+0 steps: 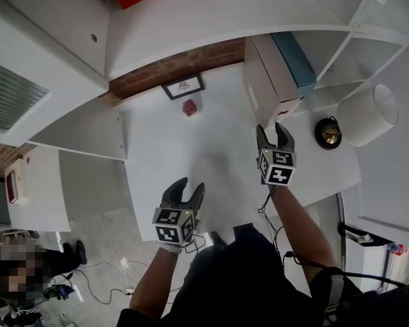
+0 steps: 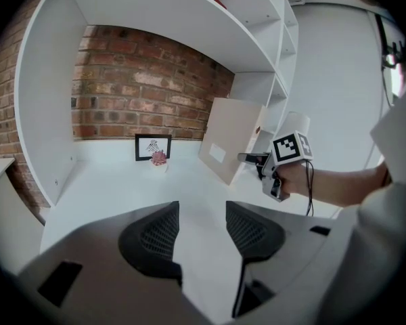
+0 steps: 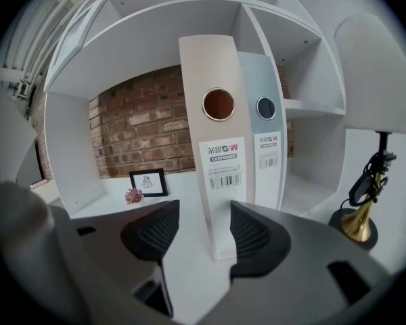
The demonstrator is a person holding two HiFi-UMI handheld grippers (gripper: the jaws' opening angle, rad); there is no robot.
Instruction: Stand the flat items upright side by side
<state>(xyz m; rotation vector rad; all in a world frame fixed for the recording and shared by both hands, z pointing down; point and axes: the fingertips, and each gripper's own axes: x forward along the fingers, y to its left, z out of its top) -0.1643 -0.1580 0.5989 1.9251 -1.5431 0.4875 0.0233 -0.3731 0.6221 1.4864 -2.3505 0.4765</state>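
Observation:
Two flat file binders stand upright side by side at the right of the white shelf surface [image 1: 211, 155]: a beige one [image 3: 220, 161] [image 1: 267, 80] and a blue-grey one [image 3: 265, 137] [image 1: 294, 58] touching it. My right gripper [image 3: 201, 239] [image 1: 275, 136] is open, facing the beige binder's spine from just in front; the pads do not press on it. The left gripper [image 2: 201, 230] [image 1: 185, 191] hovers open and empty over the front of the surface. The left gripper view also shows the beige binder [image 2: 230, 144] and the right gripper [image 2: 257, 160].
A small black picture frame [image 1: 183, 86] and a pink potted plant [image 1: 189, 107] stand at the back against the brick wall. A lamp with a brass base [image 1: 328, 133] and white shade [image 1: 368, 114] sits right of the binders. Shelf dividers rise on both sides.

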